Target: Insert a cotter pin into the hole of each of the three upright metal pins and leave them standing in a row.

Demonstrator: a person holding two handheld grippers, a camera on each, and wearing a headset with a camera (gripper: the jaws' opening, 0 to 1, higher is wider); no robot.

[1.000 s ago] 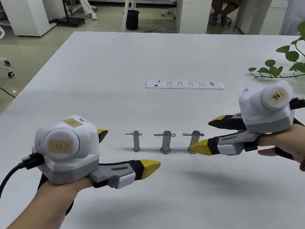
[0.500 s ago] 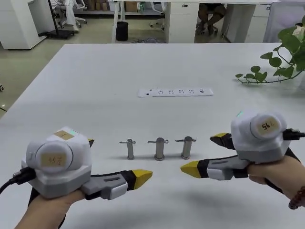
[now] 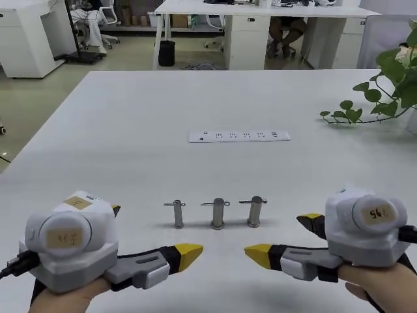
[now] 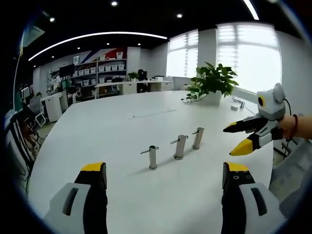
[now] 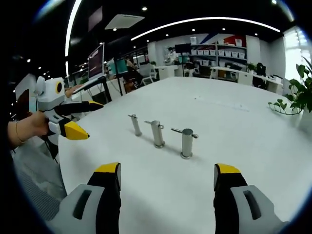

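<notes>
Three upright metal pins stand in a row on the white table: left pin [image 3: 178, 214], middle pin [image 3: 217, 213], right pin [image 3: 254, 211]. Each carries a thin cotter pin across its top. My left gripper [image 3: 153, 231] is open, low at the front left, short of the row. My right gripper [image 3: 285, 236] is open at the front right, clear of the right pin. The left gripper view has the row [image 4: 180, 146] ahead between its own open jaws [image 4: 165, 170], and the right gripper [image 4: 251, 136] off to the side. The right gripper view shows the row [image 5: 157, 133] beyond its open jaws [image 5: 166, 170], with the left gripper [image 5: 73, 122] opposite.
A white power strip [image 3: 238, 136] lies beyond the pins in the middle of the table. A green plant [image 3: 384, 85] trails over the far right edge. Desks and chairs stand past the table's far edge.
My right gripper has drawn back from the right pin toward me and lower. The left gripper has sunk slightly. The head camera has tilted up.
</notes>
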